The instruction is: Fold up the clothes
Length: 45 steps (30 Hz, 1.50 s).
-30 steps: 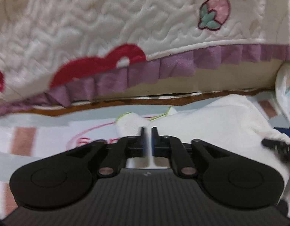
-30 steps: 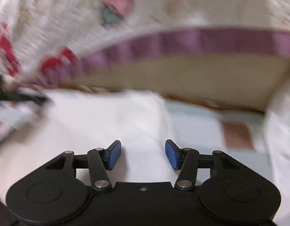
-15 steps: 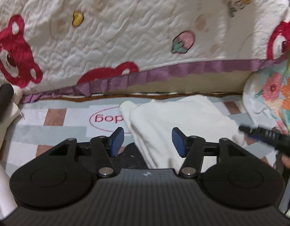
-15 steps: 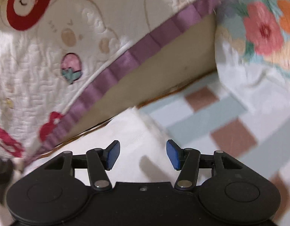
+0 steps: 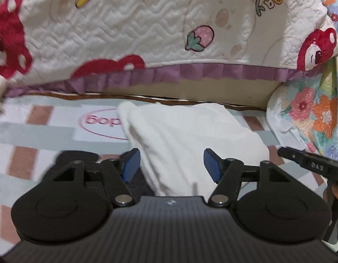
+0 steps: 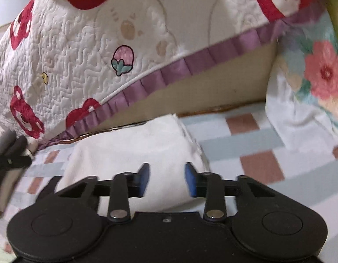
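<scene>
A white garment (image 5: pixel 190 135) lies folded into a rough rectangle on the checked mat (image 5: pixel 26 131), close to the bed's side. My left gripper (image 5: pixel 171 162) hovers over its near left part. Its jaws are opening, and the blue pads (image 5: pixel 130 164) touch nothing. My right gripper (image 6: pixel 166 177) hangs over the same white garment (image 6: pixel 129 153) near its right edge. Its jaws are closing with a gap still between the pads, and no cloth is pinched. In the left wrist view the right gripper (image 5: pixel 309 164) shows at the right edge.
A quilted bedspread (image 5: pixel 147 32) with red bears and a purple frill hangs just behind the garment. A floral quilt (image 5: pixel 311 109) drapes down at the right. A dark patch (image 5: pixel 81 155) lies on the mat under my left fingers. A pink oval logo (image 5: pixel 98 122) marks the mat.
Both grippers have drawn back and risen from the garment. The left jaws went from nearly shut to wide apart. The right jaws have narrowed since half a second ago.
</scene>
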Each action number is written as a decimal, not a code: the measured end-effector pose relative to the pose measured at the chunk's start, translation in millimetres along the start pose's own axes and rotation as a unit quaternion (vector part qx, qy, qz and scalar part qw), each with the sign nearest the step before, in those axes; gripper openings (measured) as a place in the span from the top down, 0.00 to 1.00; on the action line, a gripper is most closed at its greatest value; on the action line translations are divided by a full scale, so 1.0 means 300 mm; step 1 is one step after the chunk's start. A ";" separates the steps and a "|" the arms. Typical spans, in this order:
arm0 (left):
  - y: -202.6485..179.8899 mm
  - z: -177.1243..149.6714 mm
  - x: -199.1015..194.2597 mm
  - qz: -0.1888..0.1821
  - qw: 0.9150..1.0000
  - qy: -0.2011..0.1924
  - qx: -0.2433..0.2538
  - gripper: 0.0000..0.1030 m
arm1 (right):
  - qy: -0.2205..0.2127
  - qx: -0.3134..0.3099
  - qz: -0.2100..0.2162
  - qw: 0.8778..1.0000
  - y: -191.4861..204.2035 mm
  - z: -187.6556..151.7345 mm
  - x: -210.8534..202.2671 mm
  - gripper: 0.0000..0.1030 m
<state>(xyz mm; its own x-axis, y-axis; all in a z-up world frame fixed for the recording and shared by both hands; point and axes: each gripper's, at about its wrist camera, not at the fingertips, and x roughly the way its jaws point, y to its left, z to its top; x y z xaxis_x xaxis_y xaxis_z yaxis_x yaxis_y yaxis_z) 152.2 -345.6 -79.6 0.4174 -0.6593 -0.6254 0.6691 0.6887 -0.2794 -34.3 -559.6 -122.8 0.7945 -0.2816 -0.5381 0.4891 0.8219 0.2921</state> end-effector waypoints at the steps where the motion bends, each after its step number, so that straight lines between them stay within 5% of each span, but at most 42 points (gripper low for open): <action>1: 0.007 -0.013 0.032 -0.015 1.000 0.000 -0.005 0.41 | -0.004 -0.009 -0.004 1.000 0.007 0.006 0.014 0.76; 2: 0.017 -0.026 0.069 -0.038 0.999 0.005 -0.015 0.41 | -0.006 -0.017 -0.008 1.000 0.013 0.013 0.034 0.94; 3: 0.030 -0.042 0.108 -0.059 0.998 0.015 -0.029 0.41 | -0.001 -0.024 -0.012 1.000 0.020 0.021 0.069 0.99; 4: 0.045 -0.061 0.145 -0.068 0.996 0.026 -0.041 0.41 | 0.004 -0.031 -0.015 0.999 0.027 0.029 0.103 0.99; 7: 0.114 -0.134 0.243 -0.010 0.995 0.064 -0.071 0.40 | 0.020 -0.045 -0.027 0.998 0.039 0.055 0.210 0.98; 10: 0.224 -0.180 0.278 -0.066 0.981 0.085 -0.161 0.37 | 0.049 -0.011 -0.047 0.998 -0.009 0.084 0.342 0.94; 14: 0.191 -0.182 0.247 -0.053 0.992 0.068 -0.091 0.36 | 0.081 -0.030 -0.085 0.993 -0.024 0.095 0.465 1.00; 16: 0.193 -0.197 0.236 -0.052 0.992 0.063 -0.097 0.36 | 0.080 -0.053 -0.108 0.989 -0.002 0.124 0.488 1.00; 18: 0.212 -0.212 0.231 -0.060 0.988 0.065 -0.126 0.36 | 0.076 -0.070 -0.127 0.986 0.006 0.161 0.490 0.88; 20: 0.232 -0.209 0.227 -0.071 0.986 0.066 -0.135 0.36 | 0.073 -0.054 -0.105 0.990 -0.001 0.200 0.478 0.87; 22: 0.238 -0.191 0.234 -0.078 0.988 0.066 -0.117 0.36 | 0.080 -0.036 -0.039 0.995 0.001 0.231 0.471 0.61; 23: 0.238 -0.187 0.236 -0.080 0.989 0.066 -0.110 0.36 | 0.088 -0.038 -0.027 0.995 0.006 0.239 0.483 0.40; 24: 0.241 -0.185 0.236 -0.083 0.988 0.066 -0.108 0.36 | 0.097 -0.042 -0.037 0.994 0.010 0.243 0.509 0.40; 25: 0.245 -0.185 0.238 -0.086 0.987 0.070 -0.113 0.36 | 0.106 -0.047 -0.047 0.992 0.013 0.247 0.534 0.42; 27: 0.246 -0.192 0.241 -0.092 0.984 0.079 -0.127 0.36 | 0.125 -0.051 -0.064 0.989 0.014 0.256 0.588 0.97; 34: 0.247 -0.192 0.243 -0.095 0.983 0.088 -0.129 0.36 | 0.058 0.003 -0.106 0.993 -0.047 0.328 0.620 1.00; 37: 0.245 -0.168 0.224 -0.094 0.986 0.066 -0.123 0.37 | 0.012 0.041 -0.133 0.990 -0.025 0.307 0.497 0.88; 40: 0.269 -0.114 0.203 -0.095 0.987 0.001 -0.128 0.39 | -0.029 0.083 -0.075 0.993 0.021 0.210 0.322 0.65; 42: 0.285 -0.059 0.214 -0.108 0.985 -0.035 -0.128 0.39 | -0.002 0.048 -0.048 0.998 0.073 0.142 0.284 0.64; 45: 0.268 0.032 0.328 -0.125 0.988 -0.017 -0.091 0.38 | 0.039 -0.027 -0.068 0.997 0.125 0.091 0.301 0.65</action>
<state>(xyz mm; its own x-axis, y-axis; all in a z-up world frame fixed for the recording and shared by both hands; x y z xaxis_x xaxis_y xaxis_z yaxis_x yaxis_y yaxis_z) 252.9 -358.0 -156.6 0.2758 -0.8230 -0.4965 0.6335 0.5442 -0.5501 65.6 -567.9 -138.9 0.6908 -0.3535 -0.6308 0.5677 0.8054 0.1703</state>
